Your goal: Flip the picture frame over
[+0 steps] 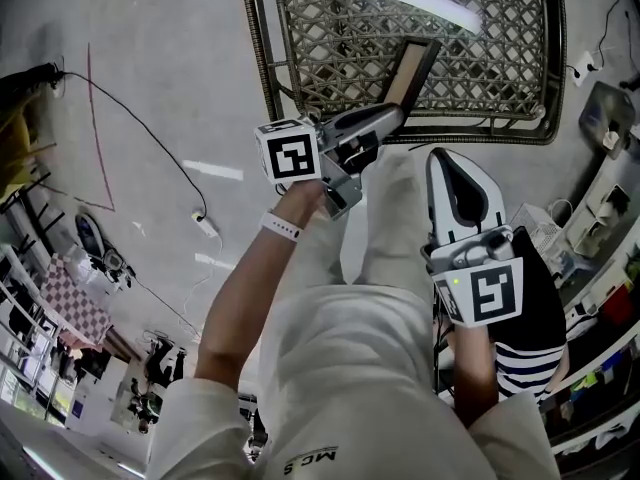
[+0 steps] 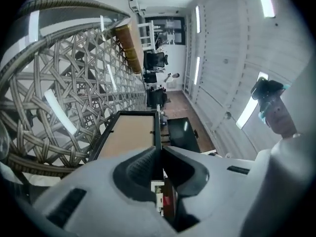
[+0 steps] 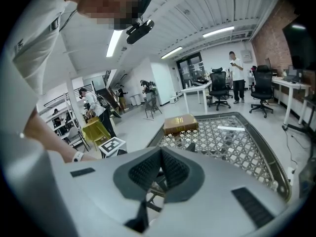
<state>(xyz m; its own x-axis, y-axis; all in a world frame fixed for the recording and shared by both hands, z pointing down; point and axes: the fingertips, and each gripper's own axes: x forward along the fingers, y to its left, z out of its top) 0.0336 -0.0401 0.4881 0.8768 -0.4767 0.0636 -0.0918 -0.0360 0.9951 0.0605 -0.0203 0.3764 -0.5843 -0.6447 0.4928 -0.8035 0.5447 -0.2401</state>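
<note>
The left claw [image 2: 158, 151] is clenched on the thin edge of the picture frame [image 2: 129, 135], holding it tilted over the wicker bench [image 1: 500, 58]. The right claw [image 3: 160, 168] is closed on nothing. Such a narrow grip may let the frame slip and fall.

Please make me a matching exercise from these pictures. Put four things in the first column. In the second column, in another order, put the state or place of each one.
Column 1
1. picture frame
2. right gripper
3. book
4. left gripper

Column 2
A. lies flat on the table
B. shut on nothing, held back from the table
C. shut on a thin black edge
D. tilted up, brown back showing

Right pairs: 1-D, 2-B, 3-A, 4-C
</note>
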